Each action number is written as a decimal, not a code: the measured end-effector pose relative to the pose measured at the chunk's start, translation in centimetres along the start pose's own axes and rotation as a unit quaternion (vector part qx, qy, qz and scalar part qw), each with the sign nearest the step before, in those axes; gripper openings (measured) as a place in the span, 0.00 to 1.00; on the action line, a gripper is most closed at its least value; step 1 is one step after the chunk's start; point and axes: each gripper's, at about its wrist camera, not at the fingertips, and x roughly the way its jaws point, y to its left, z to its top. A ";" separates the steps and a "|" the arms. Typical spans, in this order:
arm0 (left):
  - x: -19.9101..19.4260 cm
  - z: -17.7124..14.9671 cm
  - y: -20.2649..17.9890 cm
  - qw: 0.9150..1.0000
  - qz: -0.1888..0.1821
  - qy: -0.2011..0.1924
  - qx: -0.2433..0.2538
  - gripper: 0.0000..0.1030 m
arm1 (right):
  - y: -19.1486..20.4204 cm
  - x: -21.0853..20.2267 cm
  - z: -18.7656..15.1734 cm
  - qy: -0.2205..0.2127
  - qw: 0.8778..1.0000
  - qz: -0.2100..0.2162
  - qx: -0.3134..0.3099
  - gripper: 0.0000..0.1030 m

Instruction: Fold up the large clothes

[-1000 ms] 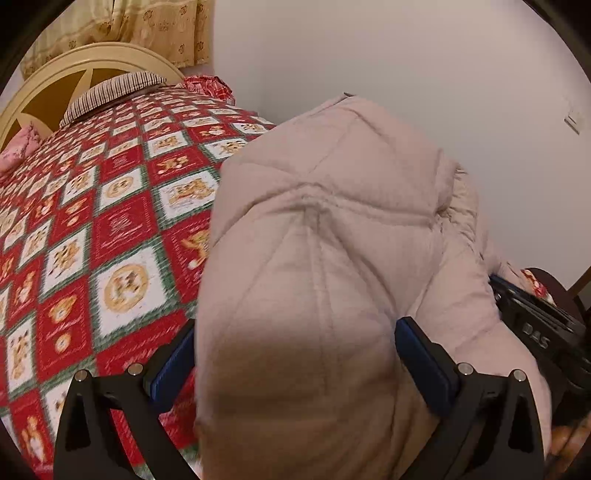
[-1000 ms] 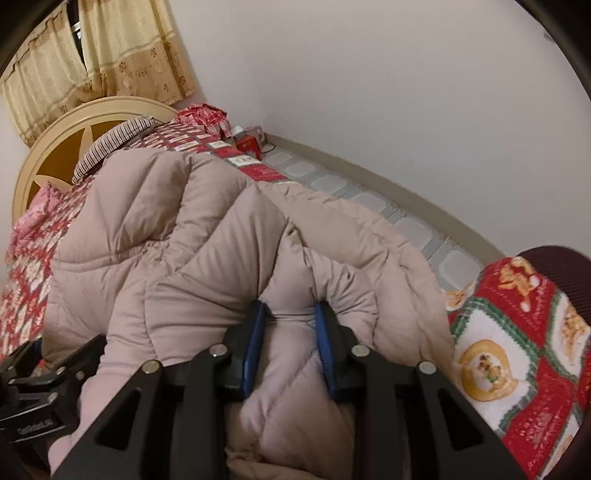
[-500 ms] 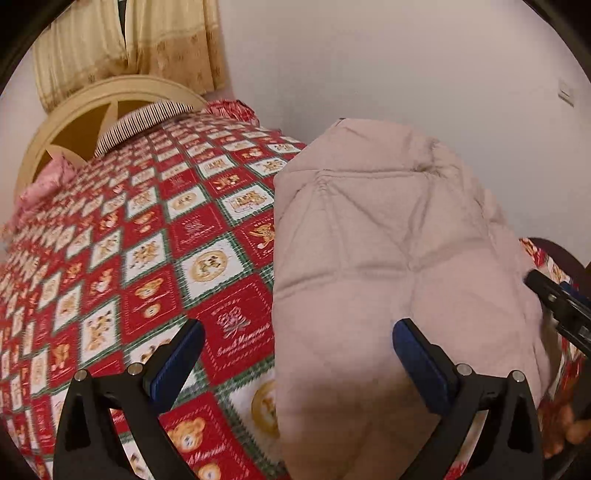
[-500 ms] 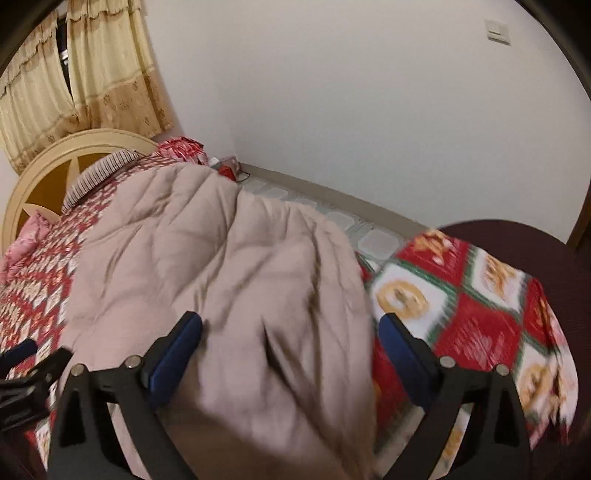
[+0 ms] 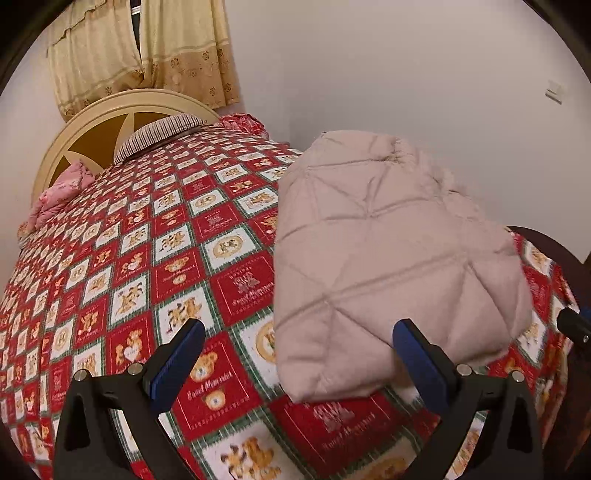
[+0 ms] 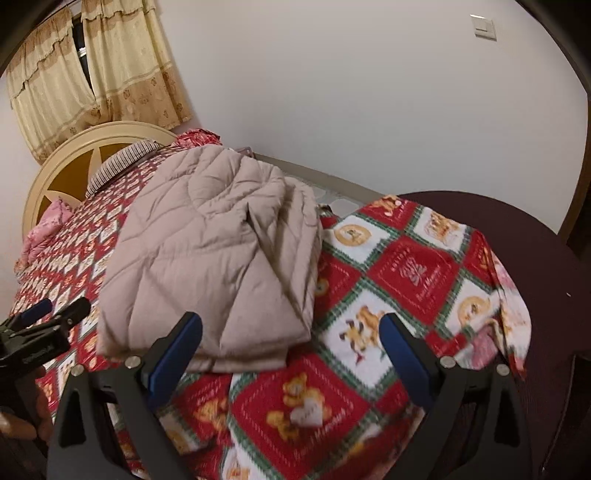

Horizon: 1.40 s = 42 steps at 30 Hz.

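1. Lying folded on the bed near its foot and wall-side edge: a puffy beige quilted coat (image 5: 388, 266), matte fabric stitched into diamond panels, bundled into a thick rounded block with soft creases along the layered edge facing the right wrist camera (image 6: 214, 258).
2. Spreading beneath it: a bedspread (image 5: 147, 258) in a woven-looking check of red and white squares with green borders, carrying teddy-bear motifs and script lettering, draping over the dark maroon footboard (image 6: 535, 258).
3. Hovering spread wide above the bedspread: the left gripper (image 5: 297, 362), black angular arms ending in flat blue pads (image 5: 177, 363), holding nothing, the right-hand pad overlapping the coat's near edge in view, contact not clear.
4. Hanging equally wide apart and empty: the right gripper (image 6: 291, 356), its blue pads (image 6: 404, 358) framing the coat's near corner and a bear square.
5. Standing at the far end: a cream rounded headboard (image 5: 122, 122) with brown star-shaped inset panels, a striped pillow (image 5: 159, 134) and a crumpled pink cloth (image 5: 59, 195) resting against it.
6. Hanging above: pale yellow curtains (image 6: 92, 74) with ruffled valance and floral band; smooth white wall (image 6: 351, 92) bearing a small switch plate (image 6: 484, 26).
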 end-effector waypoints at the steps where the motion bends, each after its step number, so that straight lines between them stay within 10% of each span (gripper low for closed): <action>1: -0.5 -0.2 0.0 1.000 -0.004 -0.001 -0.002 0.99 | -0.1 -0.4 0.0 0.000 1.000 0.002 -0.002 0.96; 23: -13.3 -0.2 -0.3 0.988 0.023 -0.150 0.022 0.99 | 5.3 -11.6 0.7 -0.197 0.979 0.030 -0.050 1.00; 42: -15.2 -0.4 -0.4 0.984 0.020 -0.177 0.017 0.99 | 6.4 -12.3 0.3 -0.232 0.971 0.030 -0.050 1.00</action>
